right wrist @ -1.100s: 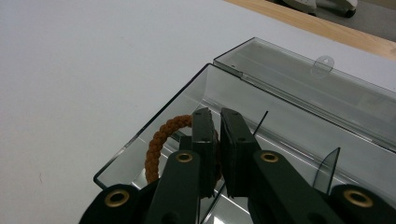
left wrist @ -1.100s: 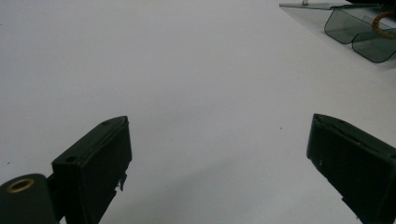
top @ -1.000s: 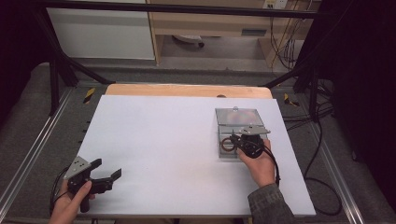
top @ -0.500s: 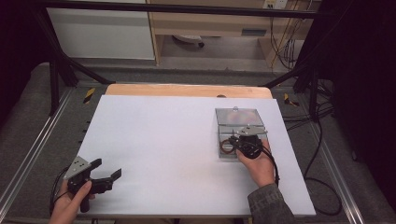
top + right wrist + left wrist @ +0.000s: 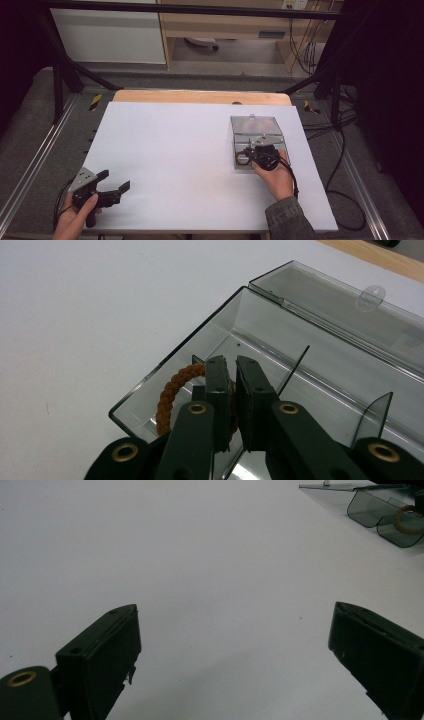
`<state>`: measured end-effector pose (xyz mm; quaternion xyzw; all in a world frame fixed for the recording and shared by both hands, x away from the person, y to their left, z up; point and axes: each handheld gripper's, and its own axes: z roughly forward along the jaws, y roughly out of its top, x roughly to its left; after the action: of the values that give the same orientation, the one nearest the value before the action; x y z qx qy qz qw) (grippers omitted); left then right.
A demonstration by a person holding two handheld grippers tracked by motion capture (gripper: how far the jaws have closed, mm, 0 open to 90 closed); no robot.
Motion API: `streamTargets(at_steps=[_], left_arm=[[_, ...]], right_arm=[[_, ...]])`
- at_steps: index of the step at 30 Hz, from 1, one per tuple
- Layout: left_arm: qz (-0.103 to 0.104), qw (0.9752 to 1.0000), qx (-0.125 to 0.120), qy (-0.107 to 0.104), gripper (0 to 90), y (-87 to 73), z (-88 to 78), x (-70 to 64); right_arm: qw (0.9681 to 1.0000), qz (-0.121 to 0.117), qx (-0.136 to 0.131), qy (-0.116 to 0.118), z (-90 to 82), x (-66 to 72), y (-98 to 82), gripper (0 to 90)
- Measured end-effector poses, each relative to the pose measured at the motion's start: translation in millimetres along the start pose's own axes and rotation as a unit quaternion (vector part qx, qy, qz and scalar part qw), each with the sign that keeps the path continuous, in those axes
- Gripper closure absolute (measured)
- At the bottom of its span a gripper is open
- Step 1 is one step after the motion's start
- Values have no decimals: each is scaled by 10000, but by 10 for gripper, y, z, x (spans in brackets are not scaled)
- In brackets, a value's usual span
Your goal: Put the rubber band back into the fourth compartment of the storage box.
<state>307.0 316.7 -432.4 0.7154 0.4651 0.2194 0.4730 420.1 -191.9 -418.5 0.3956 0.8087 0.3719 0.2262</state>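
**Braided ring pinched inside the clear box**

Nothing has moved since the earlier frames. Right gripper (image 5: 230, 372) stays pinched, apparently on the brown braided ring (image 5: 172, 390) inside the open clear box (image 5: 280, 335); left gripper (image 5: 112, 180) idles spread, well apart.

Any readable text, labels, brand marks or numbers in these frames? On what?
None readable.
Clear plastic box: no print; its lid tab has just a hanging hole.
Brown braided ring: no marking.
Right hand-held gripper and left hand-held gripper: plain black, no logo.
Grey label on the cabinet behind the table: too small to read.
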Motion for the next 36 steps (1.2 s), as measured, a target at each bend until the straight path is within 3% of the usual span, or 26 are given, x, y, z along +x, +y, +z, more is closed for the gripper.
streamTargets(at_steps=[36], left_arm=[[-2, 10000, -9, -19, 62, 1, -2, -5]], right_arm=[[9998, 31, 161, 73, 60, 7, -34, 813]])
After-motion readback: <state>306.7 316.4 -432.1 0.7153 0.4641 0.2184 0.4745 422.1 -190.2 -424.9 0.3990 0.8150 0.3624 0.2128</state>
